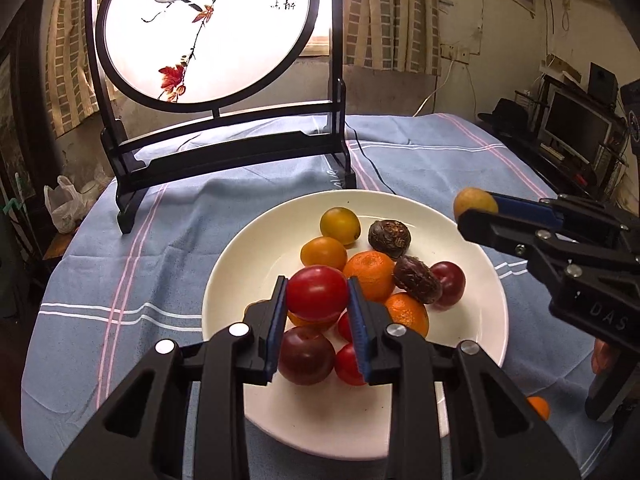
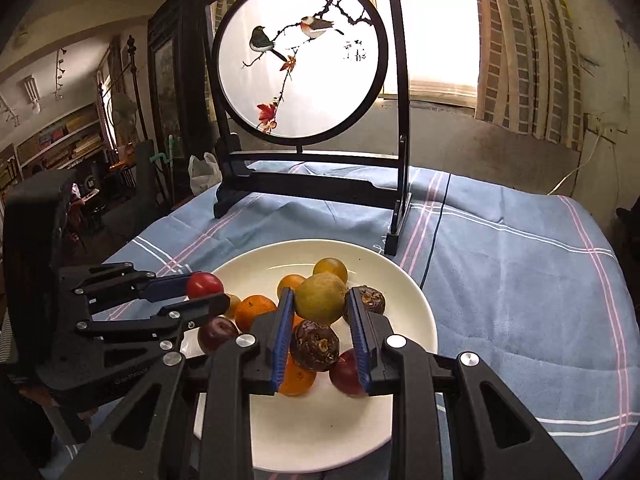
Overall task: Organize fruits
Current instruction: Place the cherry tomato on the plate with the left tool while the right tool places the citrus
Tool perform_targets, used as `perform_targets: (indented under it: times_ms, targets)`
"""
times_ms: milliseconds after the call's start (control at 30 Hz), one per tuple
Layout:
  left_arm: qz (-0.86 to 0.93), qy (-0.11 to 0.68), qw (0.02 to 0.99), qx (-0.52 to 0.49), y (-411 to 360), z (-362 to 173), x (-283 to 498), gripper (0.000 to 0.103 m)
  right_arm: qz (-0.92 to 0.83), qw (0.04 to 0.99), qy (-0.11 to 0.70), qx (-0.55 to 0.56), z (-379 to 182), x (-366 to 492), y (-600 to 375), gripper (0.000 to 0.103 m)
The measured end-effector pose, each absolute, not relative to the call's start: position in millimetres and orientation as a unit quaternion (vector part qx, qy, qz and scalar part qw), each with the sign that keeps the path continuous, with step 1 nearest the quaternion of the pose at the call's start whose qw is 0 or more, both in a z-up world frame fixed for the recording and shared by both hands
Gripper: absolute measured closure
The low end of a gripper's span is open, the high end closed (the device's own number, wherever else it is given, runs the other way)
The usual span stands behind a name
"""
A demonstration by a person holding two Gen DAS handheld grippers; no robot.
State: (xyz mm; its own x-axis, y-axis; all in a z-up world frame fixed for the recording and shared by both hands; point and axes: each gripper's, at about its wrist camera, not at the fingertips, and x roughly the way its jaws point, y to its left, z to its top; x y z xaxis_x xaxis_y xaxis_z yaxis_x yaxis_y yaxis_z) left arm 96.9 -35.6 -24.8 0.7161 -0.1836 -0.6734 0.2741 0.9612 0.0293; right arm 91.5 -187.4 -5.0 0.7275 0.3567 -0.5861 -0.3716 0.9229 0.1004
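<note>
Left gripper [image 1: 317, 294] jaws were clamped on a smooth red fruit [image 1: 317, 292], held above the plate [image 1: 224, 280], likely ready to drop into the pile. Right gripper [image 2: 320, 303] jaws were closed on a dull yellow-green fruit [image 2: 320, 298], also over the plate. Below lay oranges [image 1: 370, 274], dark plums [image 1: 306, 354] and wrinkled brown fruits [image 1: 389, 238] heaped on the white plate, on the blue-clothed table [image 1: 432, 152]. One orange fruit [image 1: 538, 406] sat off the plate, by its right rim.

We see our left gripper [image 1: 318, 296] at the lower centre of its own view, a matte black plastic linkage with triangular cut-outs, round silver screw heads and ribbed blue pads [image 1: 277, 330]. Our right gripper [image 2: 320, 304] looks the same, with faint pale lettering moulded into its black body.
</note>
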Motion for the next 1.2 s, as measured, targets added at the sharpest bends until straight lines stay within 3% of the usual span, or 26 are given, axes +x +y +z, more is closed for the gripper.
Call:
perform_targets:
  times_ms: [400, 467, 500, 533, 567, 900, 1000, 1200]
  targets:
    - [-0.114, 0.365, 0.921, 0.078, -43, -33, 96, 0.074, 0.194, 0.924, 0.330, -0.010, -20, 98, -181, 0.075]
    - [-0.105, 0.363, 0.923, 0.077, -42, -34, 97, 0.068, 0.200, 0.922, 0.330, -0.006, -20, 97, -181, 0.055]
    - [-0.100, 0.359, 0.925, 0.079, -42, -33, 96, 0.061, 0.198, 0.925, 0.323, 0.000, -19, 95, -182, 0.040]
    - [-0.095, 0.352, 0.928, 0.080, -41, -31, 96, 0.044, 0.191, 0.930, 0.313, 0.004, -16, 93, -184, 0.039]
    - [-0.090, 0.342, 0.932, 0.081, -40, -29, 94, 0.037, 0.191, 0.931, 0.310, 0.005, -13, 92, -185, 0.039]
    - [-0.086, 0.327, 0.938, 0.078, -35, -15, 87, 0.037, 0.209, 0.936, 0.282, 0.001, 13, 72, -184, 0.039]
    - [-0.089, 0.314, 0.943, 0.068, -25, -2, 77, 0.033, 0.223, 0.938, 0.266, -0.013, 27, 50, -186, 0.033]
    - [-0.097, 0.308, 0.942, 0.094, -10, 2, 39, 0.028, 0.225, 0.924, 0.285, -0.122, 18, -8, -194, 0.032]
